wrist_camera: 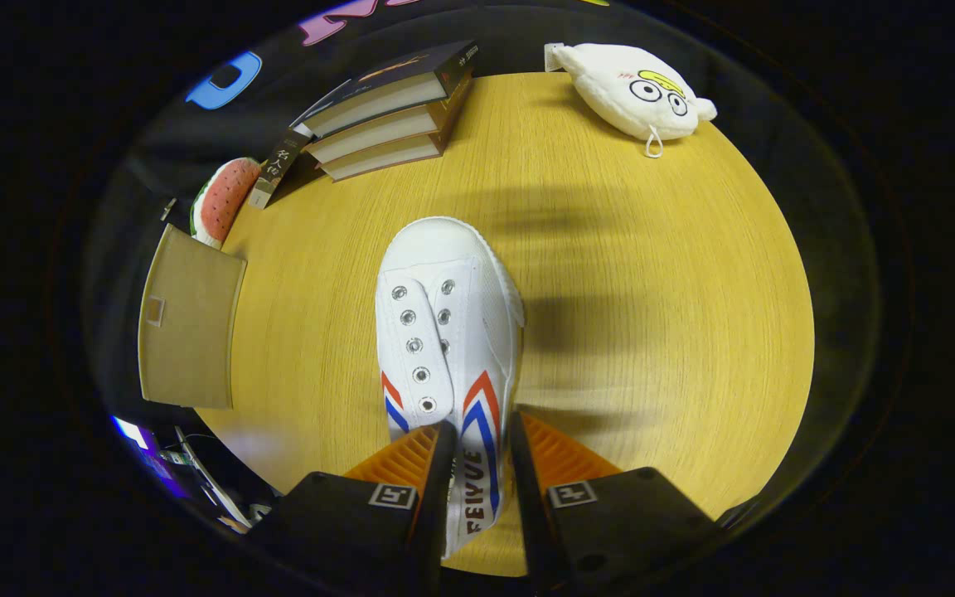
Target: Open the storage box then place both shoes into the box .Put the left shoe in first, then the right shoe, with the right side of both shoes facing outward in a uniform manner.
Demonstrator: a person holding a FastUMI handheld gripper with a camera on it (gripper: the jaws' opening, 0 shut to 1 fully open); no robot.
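A white canvas shoe (444,282) with red and blue chevrons points its toe away from me, out over the round wooden table (652,332). My gripper (482,423) is shut on the shoe's right side wall near the heel, one finger inside the opening and one outside. The shoe's shadow falls apart from it to the right, so it looks lifted off the tabletop. The tan storage box (187,323) sits to the left at the table's edge, showing one flat face with a small tag. Whether it is open I cannot tell.
A stack of three books (386,108) lies at the far left of the table. A watermelon-slice plush (225,199) leans between the books and the box. A white plush toy (635,91) with cartoon eyes rests at the far right edge.
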